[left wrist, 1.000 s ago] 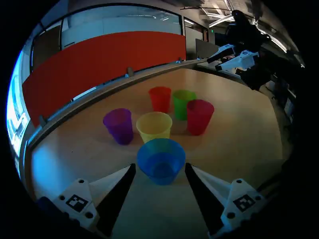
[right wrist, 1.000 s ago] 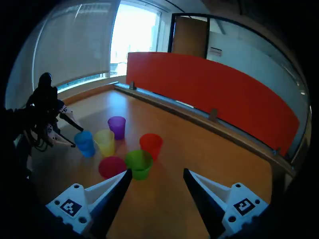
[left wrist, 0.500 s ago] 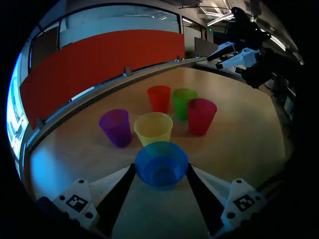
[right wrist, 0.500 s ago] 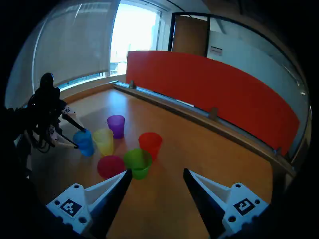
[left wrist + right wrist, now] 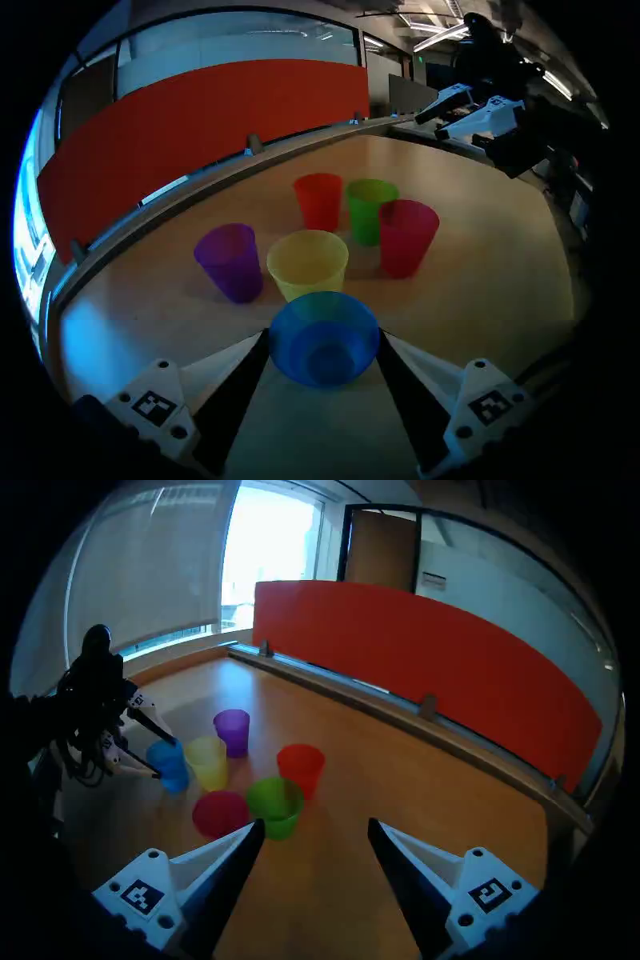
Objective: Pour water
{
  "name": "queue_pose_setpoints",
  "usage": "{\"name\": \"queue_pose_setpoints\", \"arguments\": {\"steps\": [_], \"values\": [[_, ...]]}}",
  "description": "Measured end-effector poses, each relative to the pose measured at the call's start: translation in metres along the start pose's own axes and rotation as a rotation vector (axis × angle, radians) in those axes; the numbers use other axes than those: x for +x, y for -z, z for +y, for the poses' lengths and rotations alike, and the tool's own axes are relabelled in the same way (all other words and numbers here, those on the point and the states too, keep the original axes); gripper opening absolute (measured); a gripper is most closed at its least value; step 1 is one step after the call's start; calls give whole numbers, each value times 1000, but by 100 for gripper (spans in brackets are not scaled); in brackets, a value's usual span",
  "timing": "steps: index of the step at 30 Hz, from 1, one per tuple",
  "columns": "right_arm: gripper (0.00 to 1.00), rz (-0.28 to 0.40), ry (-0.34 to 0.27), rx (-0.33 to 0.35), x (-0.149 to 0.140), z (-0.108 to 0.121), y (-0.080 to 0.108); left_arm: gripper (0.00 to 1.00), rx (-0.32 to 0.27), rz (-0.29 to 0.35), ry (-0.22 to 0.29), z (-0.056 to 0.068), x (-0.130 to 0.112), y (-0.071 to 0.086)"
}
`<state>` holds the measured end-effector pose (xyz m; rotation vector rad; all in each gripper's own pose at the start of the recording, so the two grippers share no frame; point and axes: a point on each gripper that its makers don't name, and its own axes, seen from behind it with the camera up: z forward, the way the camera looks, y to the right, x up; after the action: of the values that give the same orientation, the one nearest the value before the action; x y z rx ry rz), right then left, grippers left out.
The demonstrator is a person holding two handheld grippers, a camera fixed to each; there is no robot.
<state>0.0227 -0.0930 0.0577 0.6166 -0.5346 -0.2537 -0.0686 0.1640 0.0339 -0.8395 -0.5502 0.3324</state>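
Left gripper view: we log six plastic cups clustered mid-tabletop [image 5: 496, 264], one of each colour. The blue cup [image 5: 324, 340] stands between the wide-spread fingers of the left gripper [image 5: 322, 336]; whether they touch it, and what the cup holds, we cannot tell. Behind it stand the yellow cup [image 5: 307, 262], purple cup [image 5: 230, 260], orange cup [image 5: 318, 200], green cup [image 5: 370, 208] and magenta cup [image 5: 406, 236]. The right gripper [image 5: 428, 128] is at the far edge, dim.

Right gripper view: its fingers gape, holding nothing. The same six cups show; the person at the left is too dark to make out.
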Motion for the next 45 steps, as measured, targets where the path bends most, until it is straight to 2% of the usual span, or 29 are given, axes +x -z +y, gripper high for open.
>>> {"name": "queue_pose_setpoints", "arguments": {"steps": [17, 24, 36, 45], "values": [[100, 5, -1, -5, 0, 1, 0, 89, 6, -6, -6, 0, -2, -3], [100, 7, -5, -7, 0, 2, 2, 88, 23, 5, -6, -4, -3, -1], [100, 14, -7, -4, 3, 2, 1, 87, 35, 21, 0, -7, 3, 9], [100, 13, -2, 5, 4, -2, -6, 87, 41, 45, 1, -7, 15, 24]]}}
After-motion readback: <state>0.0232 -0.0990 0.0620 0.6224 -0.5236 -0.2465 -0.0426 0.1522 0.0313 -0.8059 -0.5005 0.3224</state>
